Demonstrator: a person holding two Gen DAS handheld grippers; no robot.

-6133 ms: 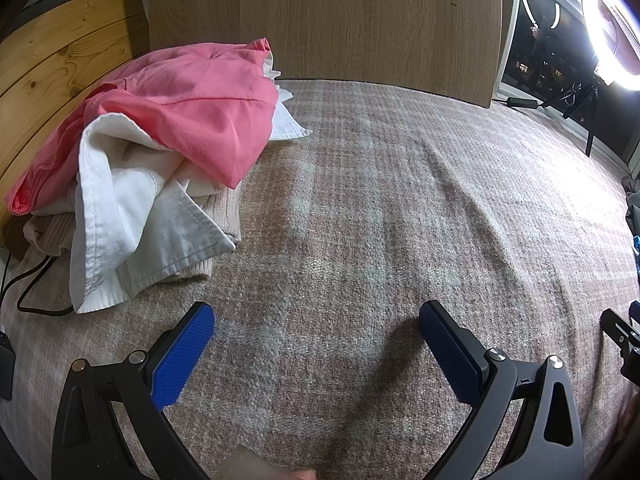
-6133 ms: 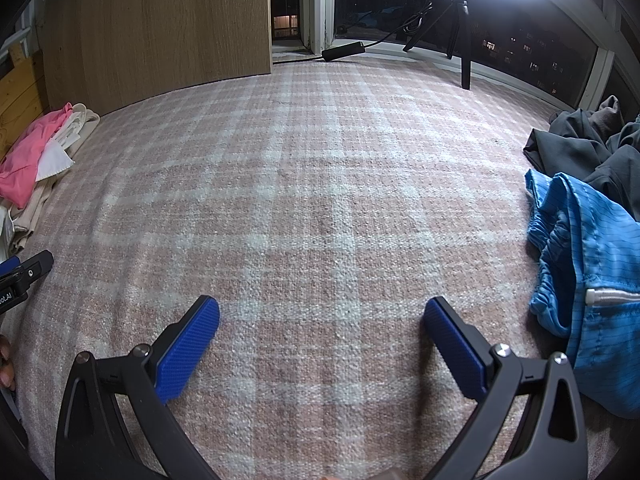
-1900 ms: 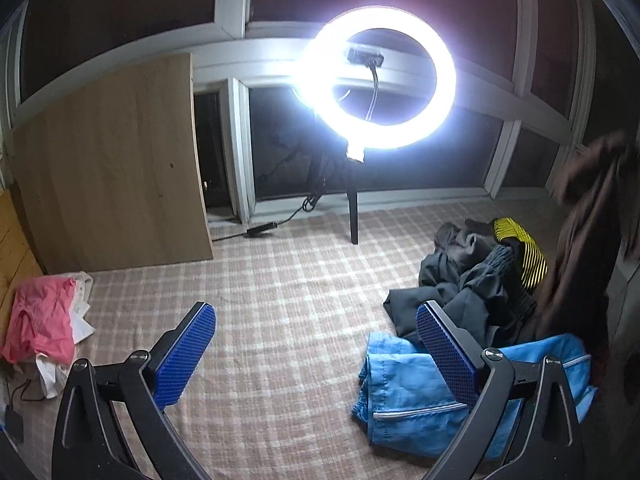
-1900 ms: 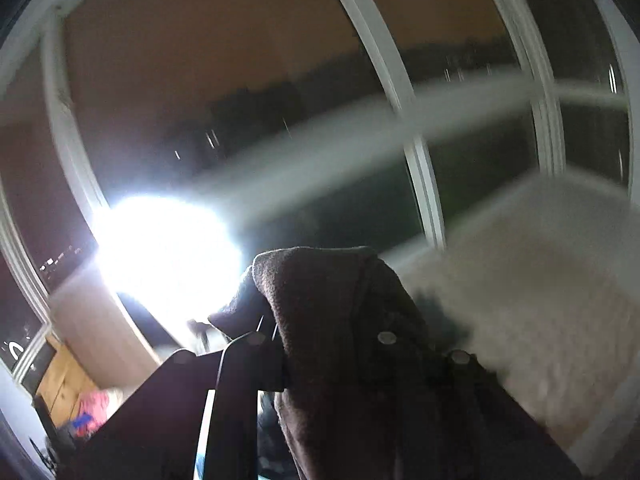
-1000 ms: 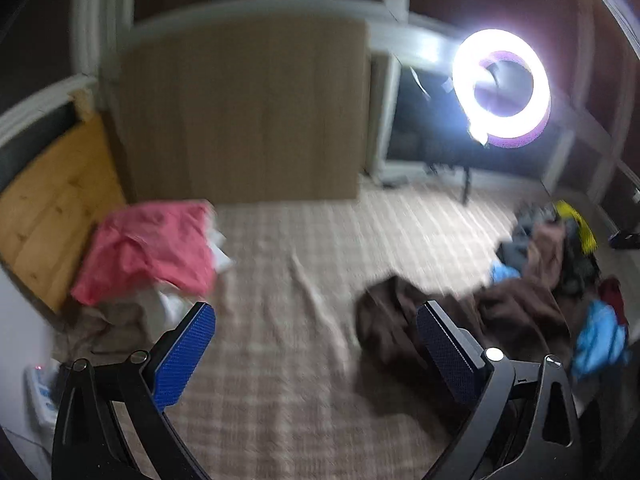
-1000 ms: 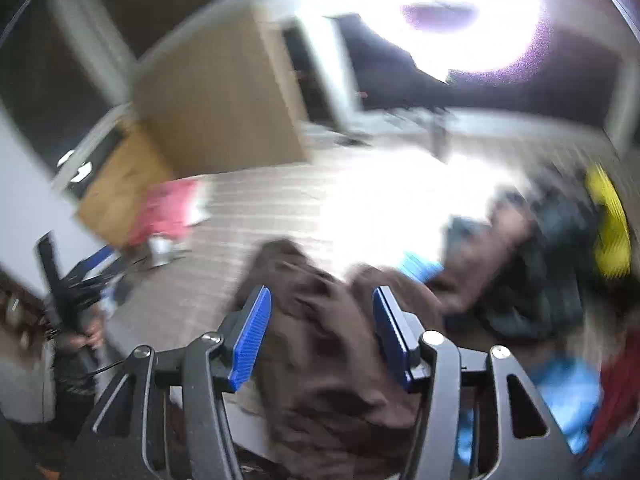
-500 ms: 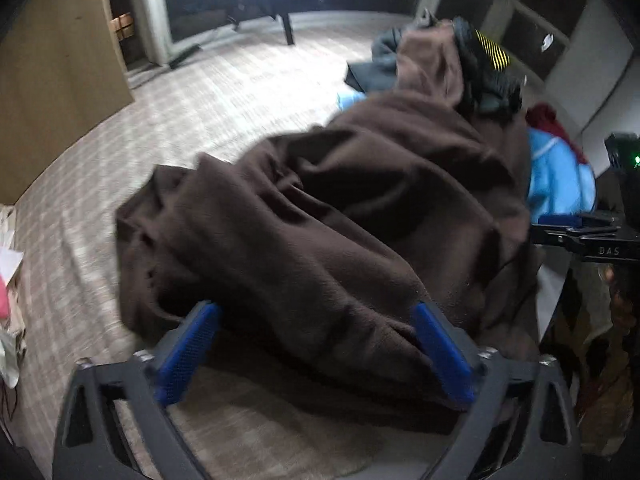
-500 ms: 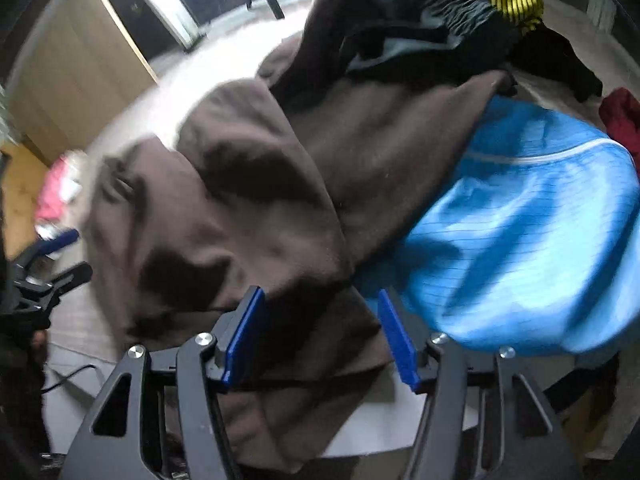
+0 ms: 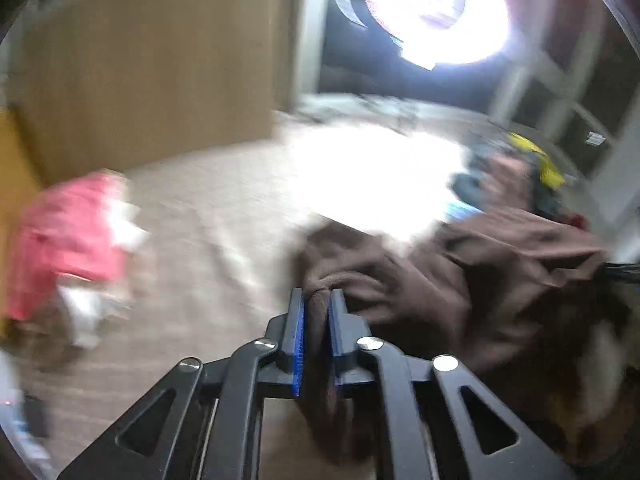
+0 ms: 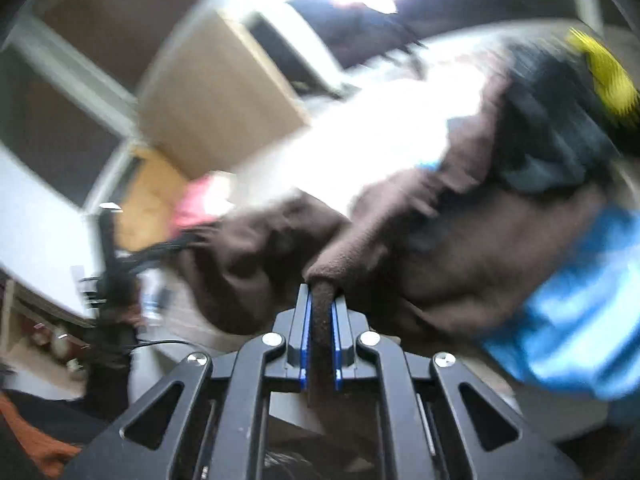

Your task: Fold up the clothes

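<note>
A dark brown fleece garment (image 9: 472,264) lies bunched across the plaid bed cover (image 9: 208,240). My left gripper (image 9: 316,300) is shut on a pinched fold of its edge. In the right wrist view the same brown garment (image 10: 460,240) spreads ahead, and my right gripper (image 10: 320,292) is shut on another rolled edge of it. The other gripper's dark frame (image 10: 116,264) shows at the left, holding the far end of the cloth. Both views are motion-blurred.
A pink and white clothes pile (image 9: 72,236) sits at the left by a wooden board (image 9: 140,68). A blue garment (image 10: 572,312) and a dark pile with a yellow piece (image 10: 600,76) lie to the right. A ring light (image 9: 440,8) glares.
Both grippers stood open over the brown garment half a second ago; now each is shut on a fold of it, and both views have swung upward toward the room.
</note>
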